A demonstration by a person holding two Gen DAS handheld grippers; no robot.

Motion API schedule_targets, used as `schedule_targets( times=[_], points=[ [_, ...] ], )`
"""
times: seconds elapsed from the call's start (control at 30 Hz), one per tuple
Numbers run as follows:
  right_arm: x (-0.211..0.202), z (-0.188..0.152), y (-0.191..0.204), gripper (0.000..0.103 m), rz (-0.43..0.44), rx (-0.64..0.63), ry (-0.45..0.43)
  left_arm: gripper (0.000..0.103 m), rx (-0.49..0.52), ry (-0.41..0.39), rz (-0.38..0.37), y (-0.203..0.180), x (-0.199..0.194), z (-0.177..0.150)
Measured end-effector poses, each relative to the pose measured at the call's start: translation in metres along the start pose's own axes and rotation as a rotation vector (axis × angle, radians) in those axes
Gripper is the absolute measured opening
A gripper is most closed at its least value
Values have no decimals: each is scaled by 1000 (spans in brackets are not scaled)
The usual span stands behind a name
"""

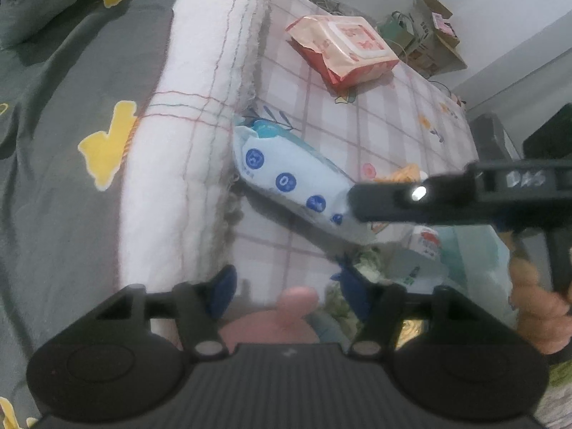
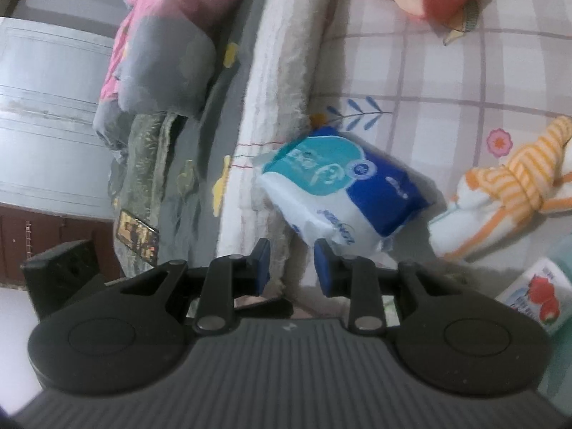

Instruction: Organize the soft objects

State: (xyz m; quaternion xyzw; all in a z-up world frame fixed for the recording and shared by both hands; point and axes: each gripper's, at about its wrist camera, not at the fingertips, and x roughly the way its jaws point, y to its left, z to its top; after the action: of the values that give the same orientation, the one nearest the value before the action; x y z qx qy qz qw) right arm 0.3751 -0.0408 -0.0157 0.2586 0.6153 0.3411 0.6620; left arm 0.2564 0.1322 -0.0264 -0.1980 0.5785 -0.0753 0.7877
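A blue-and-white tissue pack (image 1: 289, 178) leans tilted against a rolled white blanket (image 1: 200, 125) on the pink checked sheet (image 1: 375, 118). My left gripper (image 1: 289, 296) is open below the pack, with only a fingertip of the person showing between its blue pads. From the right, one finger (image 1: 386, 200) of my right gripper reaches the pack's lower end. In the right wrist view the pack (image 2: 343, 189) has its near corner at the tip of the right pad, while my right gripper (image 2: 293, 267) stands narrowly open with only blanket showing in the gap.
A red-and-cream pack (image 1: 343, 48) lies farther up the sheet. An orange-striped soft item (image 2: 514, 186) and a strawberry-printed pack (image 2: 536, 296) lie to the right. Folded quilts (image 2: 168, 46) are piled at left on the grey duck-print cover (image 1: 71, 107). A hand (image 1: 536, 307) grips the right tool.
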Motion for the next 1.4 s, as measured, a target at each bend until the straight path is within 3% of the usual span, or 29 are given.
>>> schedule_targets(
  times=[0.17,0.37,0.67,0.8,1.23,1.4],
  points=[
    [-14,10,6,30,-4,-19,-43,66,-11,-7,-17,0,1,-1],
    [-7,30,-4,32,-92,-31,-76,68,-14,2,-5,-3,12,6],
    [36,46,-34,45,-189,-37,8,68,-11,54,37,-7,44,22],
    [44,48,-40,51,-165,-22,30,70,-6,72,42,-10,53,27],
    [51,48,-44,51,-116,7,46,70,-12,68,39,-18,67,35],
    [48,42,-38,45,-131,-9,28,69,5,42,35,-21,58,35]
  ],
)
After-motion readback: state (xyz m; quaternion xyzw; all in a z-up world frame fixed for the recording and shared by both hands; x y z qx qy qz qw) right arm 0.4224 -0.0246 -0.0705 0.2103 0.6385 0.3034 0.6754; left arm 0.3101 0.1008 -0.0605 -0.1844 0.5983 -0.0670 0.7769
